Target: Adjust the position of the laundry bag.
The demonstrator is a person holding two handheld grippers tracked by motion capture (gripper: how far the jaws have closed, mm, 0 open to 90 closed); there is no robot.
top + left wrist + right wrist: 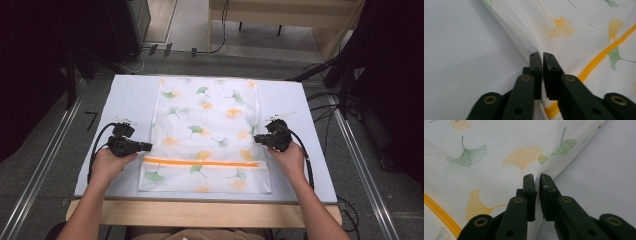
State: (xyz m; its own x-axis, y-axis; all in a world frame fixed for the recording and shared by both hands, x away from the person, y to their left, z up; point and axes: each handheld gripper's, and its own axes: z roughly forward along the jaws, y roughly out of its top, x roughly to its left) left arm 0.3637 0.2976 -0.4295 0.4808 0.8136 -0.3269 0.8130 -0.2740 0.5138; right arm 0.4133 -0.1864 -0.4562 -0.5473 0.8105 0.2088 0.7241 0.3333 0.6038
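Note:
A white mesh bag (205, 131) printed with green and orange ginkgo leaves lies flat on the table, with an orange zipper (202, 162) running across its near part. My left gripper (148, 146) is shut on the bag's left edge (529, 51), the fabric pinched between its jaws and pulled into a ridge. My right gripper (258, 138) is shut on the bag's right edge (554, 168) in the same way. In the left gripper view (542, 55) the zipper (604, 53) passes to the right of the jaws. The right gripper view (536, 178) shows the seam running up and right.
The bag rests on a pale grey mat (125, 100) over a wooden table (200, 212). Bare mat lies to either side of the bag. Cables (320, 107) and dark stands (345, 85) sit on the floor beyond the table's right side.

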